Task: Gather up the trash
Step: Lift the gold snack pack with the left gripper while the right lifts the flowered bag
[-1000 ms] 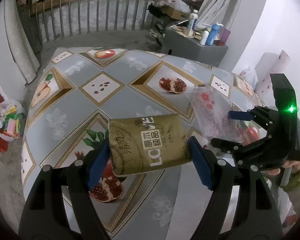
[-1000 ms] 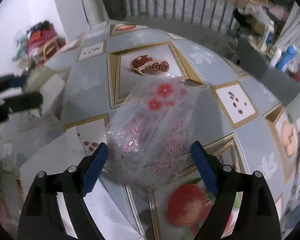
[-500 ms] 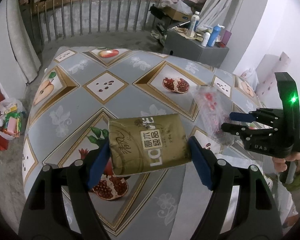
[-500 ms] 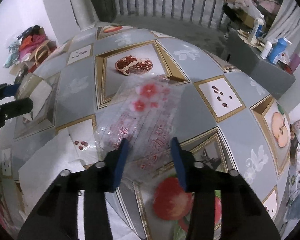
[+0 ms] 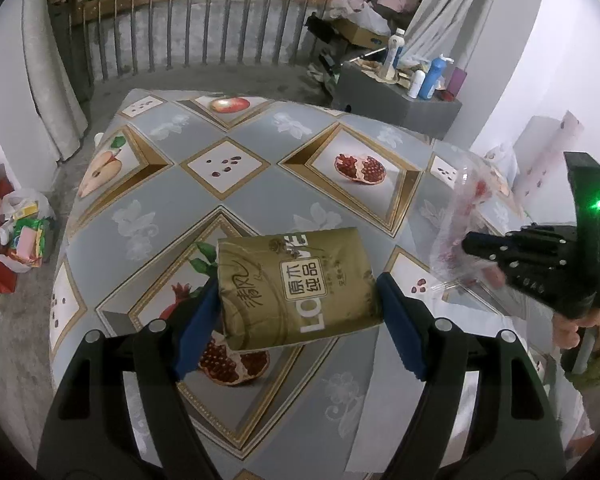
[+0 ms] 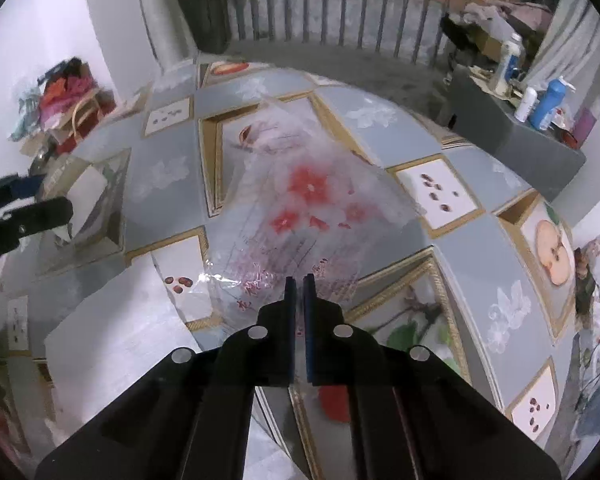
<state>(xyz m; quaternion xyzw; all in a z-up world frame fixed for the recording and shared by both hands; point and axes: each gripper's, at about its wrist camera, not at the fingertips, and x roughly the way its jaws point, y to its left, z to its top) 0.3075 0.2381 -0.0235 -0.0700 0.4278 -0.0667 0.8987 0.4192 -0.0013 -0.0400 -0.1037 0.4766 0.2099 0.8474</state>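
Observation:
A gold tissue pack [image 5: 296, 280] hangs just above the fruit-patterned tablecloth [image 5: 240, 168], and my left gripper [image 5: 296, 294] is shut on it, a blue pad pressing each side. A clear plastic wrapper [image 6: 312, 200] printed with red flowers sticks out ahead of my right gripper [image 6: 299, 284], whose jaws are shut on its near edge. In the left wrist view the right gripper [image 5: 470, 242] holds that wrapper [image 5: 468, 200] up over the table's right side. In the right wrist view the left gripper [image 6: 54, 196] shows at the far left.
A white sheet [image 6: 120, 320] lies on the table near my right gripper. Beyond the table stand a grey cabinet [image 5: 400, 96] with bottles and a metal railing [image 5: 220, 32]. A bag of rubbish [image 5: 24, 232] sits on the floor at the left.
The right gripper's jaws have closed from wide apart onto the clear wrapper, which now stands up off the cloth. The left gripper still holds the gold pack in the same place.

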